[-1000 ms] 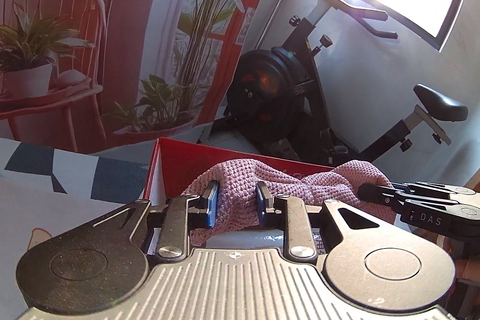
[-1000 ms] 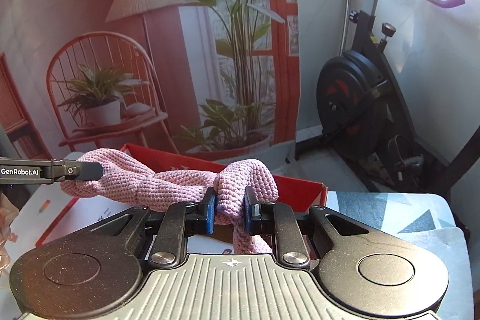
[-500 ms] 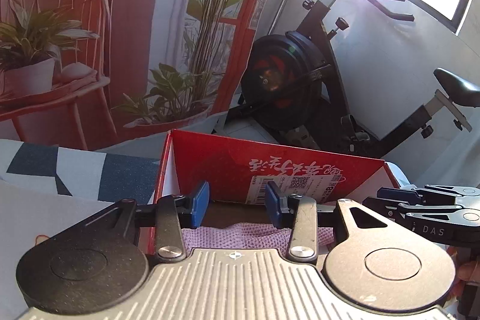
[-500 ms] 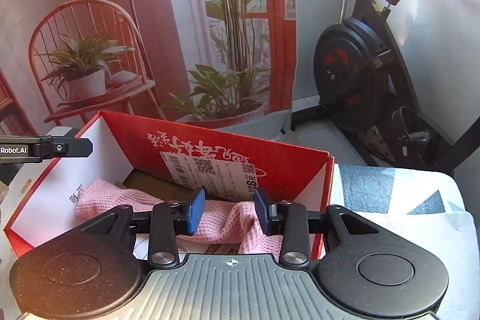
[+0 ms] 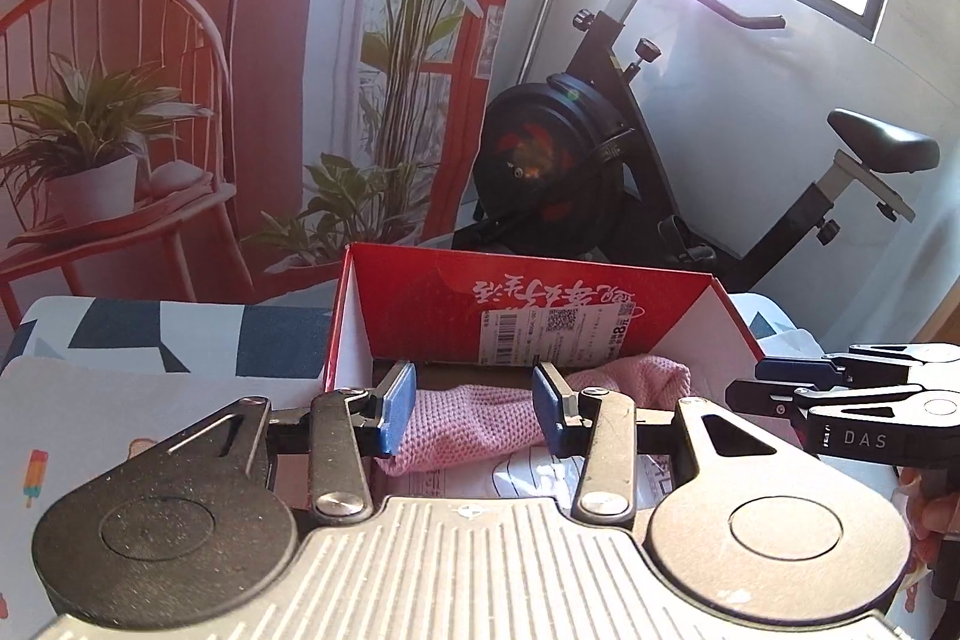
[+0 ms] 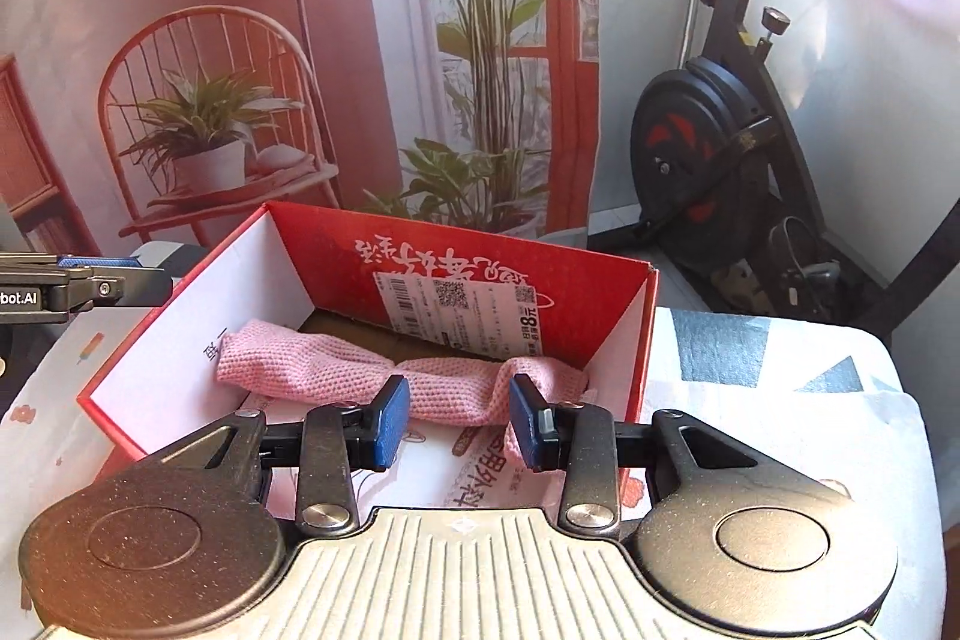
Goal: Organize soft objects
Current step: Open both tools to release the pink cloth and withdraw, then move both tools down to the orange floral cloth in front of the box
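Note:
A pink knitted cloth (image 6: 354,376) lies stretched along the floor of an open red cardboard box (image 6: 570,304). It also shows in the left wrist view (image 5: 474,418), inside the same box (image 5: 420,304). My left gripper (image 5: 474,415) is open and empty, above the cloth's left end. My right gripper (image 6: 459,421) is open and empty, above the cloth's right part. The right gripper shows at the right edge of the left wrist view (image 5: 780,385); the left one shows at the left edge of the right wrist view (image 6: 108,280).
The box stands on a table with a white and blue patterned cover (image 6: 780,400). An exercise bike (image 5: 576,160) stands behind the table, next to a printed backdrop (image 6: 300,39) with a chair and plants. Printed paper (image 6: 480,466) lies in the box's front.
Both grippers held the pink cloth above the box. They lowered it into the box, opened and let go, then drew back a little.

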The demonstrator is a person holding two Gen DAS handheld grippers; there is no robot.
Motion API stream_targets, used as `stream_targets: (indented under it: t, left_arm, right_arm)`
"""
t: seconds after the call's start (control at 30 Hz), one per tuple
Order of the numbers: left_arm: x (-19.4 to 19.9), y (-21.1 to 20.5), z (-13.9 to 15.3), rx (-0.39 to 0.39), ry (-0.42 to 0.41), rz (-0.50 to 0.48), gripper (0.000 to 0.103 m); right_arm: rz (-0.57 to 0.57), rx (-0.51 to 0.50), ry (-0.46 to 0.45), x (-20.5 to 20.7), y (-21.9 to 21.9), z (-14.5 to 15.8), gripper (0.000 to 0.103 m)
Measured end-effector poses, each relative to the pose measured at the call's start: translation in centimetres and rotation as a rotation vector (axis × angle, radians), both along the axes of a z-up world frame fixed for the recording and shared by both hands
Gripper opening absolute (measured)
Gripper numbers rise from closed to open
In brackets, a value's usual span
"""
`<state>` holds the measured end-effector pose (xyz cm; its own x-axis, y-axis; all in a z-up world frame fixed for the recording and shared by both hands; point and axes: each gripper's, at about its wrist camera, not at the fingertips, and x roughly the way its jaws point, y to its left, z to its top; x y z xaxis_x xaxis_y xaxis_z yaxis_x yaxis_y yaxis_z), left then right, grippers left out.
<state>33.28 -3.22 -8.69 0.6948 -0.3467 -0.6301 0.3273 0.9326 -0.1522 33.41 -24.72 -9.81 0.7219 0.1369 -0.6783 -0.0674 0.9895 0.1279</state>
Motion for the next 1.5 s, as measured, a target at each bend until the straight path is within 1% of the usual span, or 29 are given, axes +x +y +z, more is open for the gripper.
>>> stream_targets:
  t: [0.17,0.43,0.83,0.93,1.03,1.13,1.23,1.37,1.5]
  left_arm:
    - [-2.6,0.6,-0.1,0.007,0.000,0.006,0.045]
    - [-5.7,1.0,-1.0,0.010,0.022,0.001,0.045]
    - [-8.4,2.2,-2.1,0.023,0.050,0.006,0.045]
    - [-9.6,2.5,-2.6,0.018,0.065,-0.003,0.045]
    - [-10.7,2.7,-3.5,0.010,0.097,-0.021,0.046]
    - [-11.7,3.0,-4.7,0.000,0.131,-0.028,0.048]
    - [-12.7,3.4,-6.0,-0.015,0.175,-0.025,0.049]
    - [-14.0,4.1,-7.7,-0.040,0.223,-0.010,0.049]
    - [-15.1,4.7,-9.1,-0.081,0.271,0.015,0.049]
  right_arm:
    - [0.009,0.000,-0.012,-2.7,0.8,0.4,0.034]
    - [0.023,0.001,-0.015,-6.2,1.6,0.3,0.034]
    - [0.032,0.021,-0.021,-9.9,1.9,-0.7,0.034]
    - [0.041,0.031,-0.024,-11.0,2.1,-0.9,0.034]
    - [0.055,0.041,-0.018,-12.1,2.4,-1.3,0.034]
    - [0.079,0.043,0.004,-13.2,2.9,-2.2,0.034]
    - [0.093,0.054,0.038,-14.2,3.5,-3.7,0.034]
    - [0.087,0.081,0.087,-15.3,4.0,-5.9,0.034]
    - [0.071,0.120,0.127,-16.7,4.3,-8.1,0.034]
